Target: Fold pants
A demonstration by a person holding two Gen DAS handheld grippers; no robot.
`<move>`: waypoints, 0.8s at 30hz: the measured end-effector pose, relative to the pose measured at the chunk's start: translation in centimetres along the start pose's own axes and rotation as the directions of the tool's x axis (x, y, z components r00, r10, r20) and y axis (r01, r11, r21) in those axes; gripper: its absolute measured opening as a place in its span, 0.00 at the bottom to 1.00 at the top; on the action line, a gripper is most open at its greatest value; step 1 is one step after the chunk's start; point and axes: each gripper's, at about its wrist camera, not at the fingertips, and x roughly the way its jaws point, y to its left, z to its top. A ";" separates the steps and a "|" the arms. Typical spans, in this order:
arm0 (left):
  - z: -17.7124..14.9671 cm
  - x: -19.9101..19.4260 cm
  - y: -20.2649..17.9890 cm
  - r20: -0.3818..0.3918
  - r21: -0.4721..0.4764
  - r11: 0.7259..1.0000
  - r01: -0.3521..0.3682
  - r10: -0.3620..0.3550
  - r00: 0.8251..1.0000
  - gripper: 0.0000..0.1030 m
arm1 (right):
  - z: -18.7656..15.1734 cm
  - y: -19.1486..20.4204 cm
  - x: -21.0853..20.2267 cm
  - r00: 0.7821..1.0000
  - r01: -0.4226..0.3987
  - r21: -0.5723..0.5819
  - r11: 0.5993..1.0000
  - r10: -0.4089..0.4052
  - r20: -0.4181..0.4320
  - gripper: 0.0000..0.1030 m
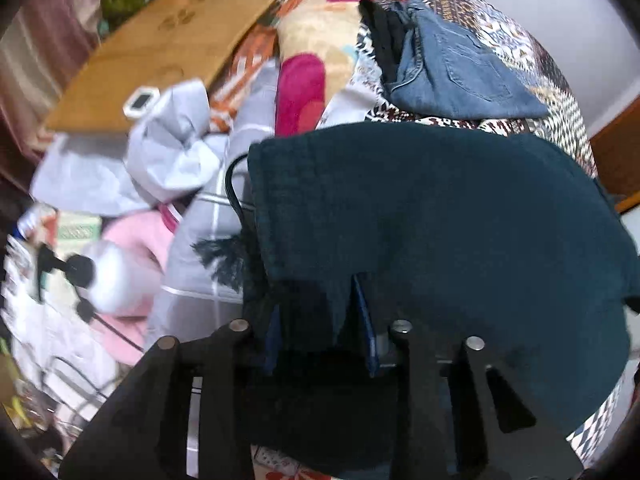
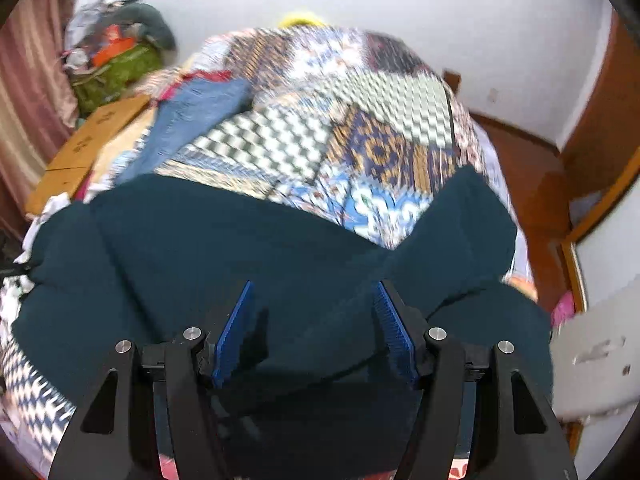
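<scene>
The right gripper [image 2: 314, 330], fingers spread and released, hangs over dark teal pants [image 2: 224, 240] lying on a patchwork bedspread [image 2: 360, 120], the left gripper [image 1: 320, 320] straddling a fold of them, grip unclear, folded jeans [image 1: 460, 76] beyond.

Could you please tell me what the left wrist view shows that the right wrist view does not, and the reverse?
Only the left wrist view shows the crumpled grey cloth, the pink garment and the back pocket on the folded blue jeans.

Only the right wrist view shows the wooden floor, the white wall and the green bag in the corner.

Both show the dark teal pants spread on the patterned patchwork bedspread, with the cardboard box behind.
</scene>
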 end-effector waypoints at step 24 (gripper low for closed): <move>-4.0 -9.1 3.0 0.107 -0.041 0.995 0.090 -0.085 0.991 0.28 | -2.8 -3.0 -3.2 0.999 -0.033 0.139 0.990 0.029 0.026 0.10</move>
